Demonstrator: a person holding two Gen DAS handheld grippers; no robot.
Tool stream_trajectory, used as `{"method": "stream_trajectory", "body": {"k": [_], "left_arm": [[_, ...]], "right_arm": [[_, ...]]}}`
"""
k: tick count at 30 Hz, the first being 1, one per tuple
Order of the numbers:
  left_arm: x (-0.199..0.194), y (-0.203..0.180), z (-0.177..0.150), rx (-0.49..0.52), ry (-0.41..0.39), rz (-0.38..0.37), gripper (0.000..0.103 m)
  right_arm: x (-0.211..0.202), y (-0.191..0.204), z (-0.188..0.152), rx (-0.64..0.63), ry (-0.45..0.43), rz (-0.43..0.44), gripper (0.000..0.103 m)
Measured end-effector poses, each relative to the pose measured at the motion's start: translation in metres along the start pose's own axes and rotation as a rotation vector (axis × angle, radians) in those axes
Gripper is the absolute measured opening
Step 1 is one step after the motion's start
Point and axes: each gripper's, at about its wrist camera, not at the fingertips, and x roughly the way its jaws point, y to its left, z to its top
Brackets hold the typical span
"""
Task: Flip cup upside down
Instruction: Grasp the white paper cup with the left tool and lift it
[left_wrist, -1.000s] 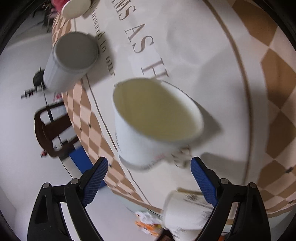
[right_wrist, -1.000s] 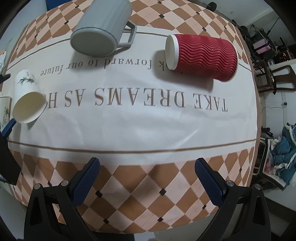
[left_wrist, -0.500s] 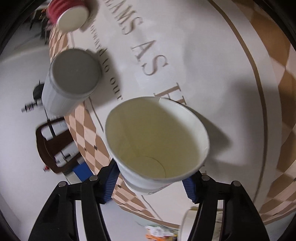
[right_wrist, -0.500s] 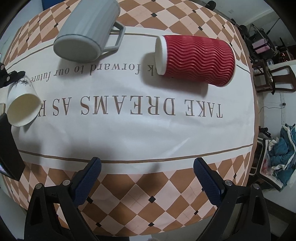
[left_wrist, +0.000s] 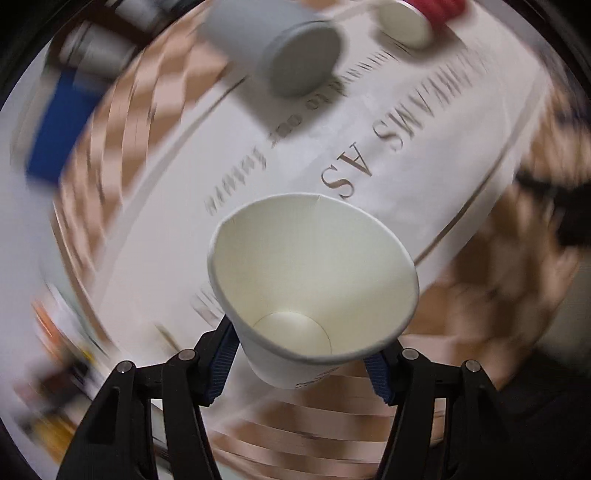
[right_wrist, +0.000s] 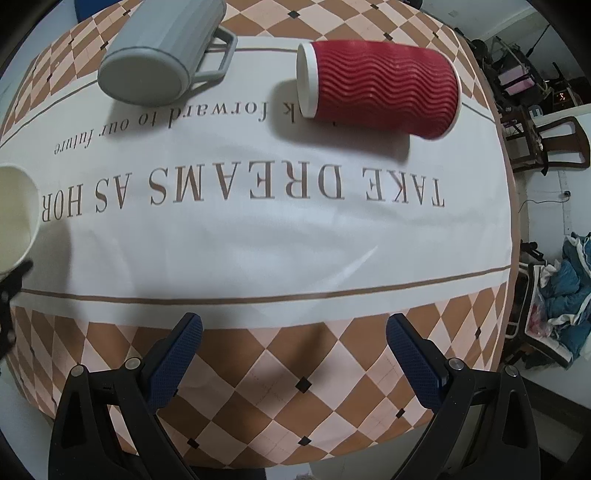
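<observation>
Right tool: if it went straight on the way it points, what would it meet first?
The right tool is open and empty; ahead lies only the printed tablecloth, so probably that. The red ripple cup lies farther off; depth unclear.

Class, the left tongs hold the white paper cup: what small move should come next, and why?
Probably keep rotating the left tongs until the white paper cup points mouth-down, since its open mouth faces the camera and it hangs clear above the tablecloth.

Left claw (left_wrist: 301, 363) grips white paper cup (left_wrist: 314, 280), mouth facing camera.
</observation>
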Motion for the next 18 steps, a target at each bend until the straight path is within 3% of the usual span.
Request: {"method": "stream_trajectory", "body": {"k": [6, 9, 13, 18], "left_arm": [[0.016, 0.01, -0.021, -0.436, 0.061, -0.367, 0.059], [0.033, 0.003, -0.032, -0.582, 0.092, -0.495, 0.059], [0.056, -0.015, -0.037, -0.685, 0.138, -0.579, 0.059], [0.066, -0.026, -0.026, -0.668, 0.145, -0.537, 0.059]], "right_arm": [[0.01, -0.009, -0.014, 0.006, 0.015, 0.006, 0.101], [0.013, -0.013, -0.02, 0.007, 0.016, -0.002, 0.101], [0.018, -0.021, -0.026, 0.029, 0.029, 0.004, 0.101], [0.026, -0.028, -0.031, 0.036, 0.045, 0.002, 0.101]]}}
